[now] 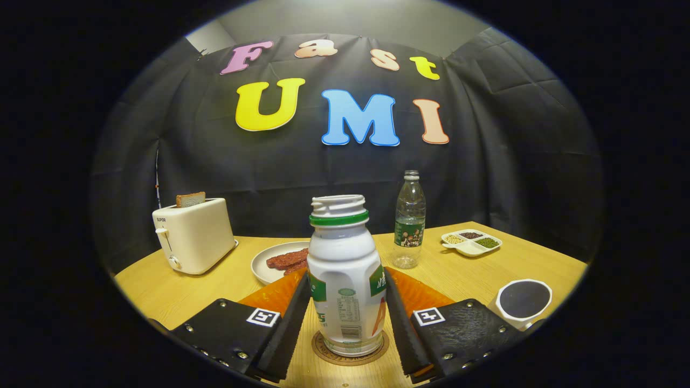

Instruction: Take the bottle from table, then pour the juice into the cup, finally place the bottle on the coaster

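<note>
two fingers of the gripper (345, 318) flank the white bottle (345, 280), one on each side of its lower body. the jaws are spread about as wide as the bottle itself, and the inner faces of the fingers (291, 318) lie right along its sides, but whether both actually press on it or stand just clear, i cannot tell.

the bottle stands upright, long axis vertical, its open threaded mouth pointing straight up with a green ring just below the neck. its printed label faces the camera. its base sits on the round brown coaster (349, 350), which shows as a rim around the bottom of the bottle, on the wooden table (161, 291).

off to the gripper's right, near the table's edge, stands a white cup (523, 303) with a dark inside, well apart from the bottle. beyond the bottle lies a white plate (267, 264) with reddish slices on it, partly hidden behind the left finger. a clear plastic water bottle (409, 221) stands upright farther back, and near it a small divided dish (471, 242) holds seeds or beans in separate compartments. a cream toaster (193, 234) with a slice of bread (190, 199) sticking up stands far left.
</note>
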Tool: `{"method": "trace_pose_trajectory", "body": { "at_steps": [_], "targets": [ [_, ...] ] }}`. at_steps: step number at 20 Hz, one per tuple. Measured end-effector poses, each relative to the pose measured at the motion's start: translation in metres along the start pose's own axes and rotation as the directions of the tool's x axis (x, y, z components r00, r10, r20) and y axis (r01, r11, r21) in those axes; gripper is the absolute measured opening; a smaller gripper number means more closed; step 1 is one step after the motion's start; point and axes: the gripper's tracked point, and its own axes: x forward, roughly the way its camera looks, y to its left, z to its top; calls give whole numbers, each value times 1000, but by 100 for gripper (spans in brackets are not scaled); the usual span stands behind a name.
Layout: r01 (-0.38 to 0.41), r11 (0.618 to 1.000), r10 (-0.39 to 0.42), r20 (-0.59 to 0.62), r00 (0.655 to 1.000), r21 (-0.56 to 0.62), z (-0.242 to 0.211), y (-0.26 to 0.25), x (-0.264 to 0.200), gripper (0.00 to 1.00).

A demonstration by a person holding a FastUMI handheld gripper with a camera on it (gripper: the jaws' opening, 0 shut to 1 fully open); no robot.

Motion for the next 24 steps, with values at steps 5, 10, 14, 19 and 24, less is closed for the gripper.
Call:
{"method": "trace_pose_trajectory", "body": {
  "at_steps": [5,10,14,19,24],
  "targets": [
    [-2,998,6,-68,998,58,-24,-7,-1,81],
    [1,998,3,-55,998,67,-21,-11,-4,95],
    [-35,992,29,52,998,123,18,-7,-11,95],
    [-84,986,55,195,979,144,76,-8,-32,98],
    [-86,995,64,309,949,59,131,-20,-73,98]
  ]
}}
